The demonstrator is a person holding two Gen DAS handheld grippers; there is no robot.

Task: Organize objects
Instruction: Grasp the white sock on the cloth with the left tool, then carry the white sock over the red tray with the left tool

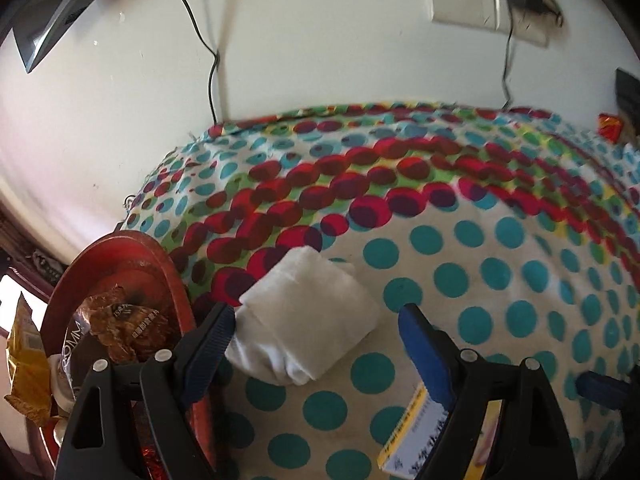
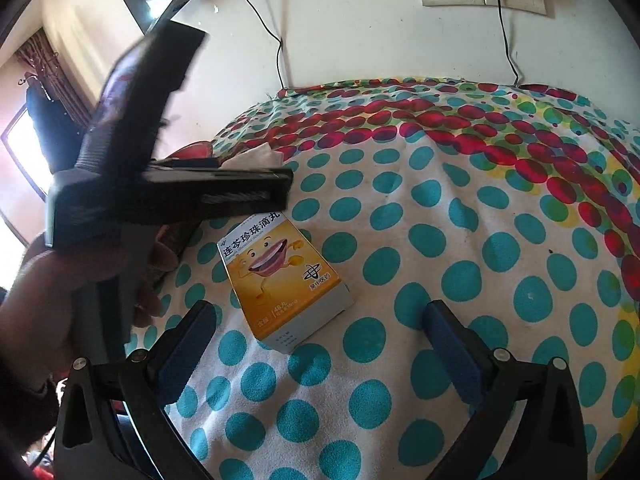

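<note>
Approaching the folded white cloth squarely is the step in hand, as I judge it: the left tool stands released, its 2 fingers spread wide with the cloth between them, the left finger touching the cloth's edge. To do this well, the jaws should close across the bundle's middle, where the folds are thickest, since a pinch at a loose corner would let it unfold. The cloth is soft, white, folded into a rough block with a rumpled near end; it lies on the dotted counter cover, just beside the red tray that holds wrapped snacks. The yellow medicine box lies flat nearby, its cartoon face upward, between the spread fingers of the right tool, which is likewise released and empty. Cables hang down the white wall behind.
</note>
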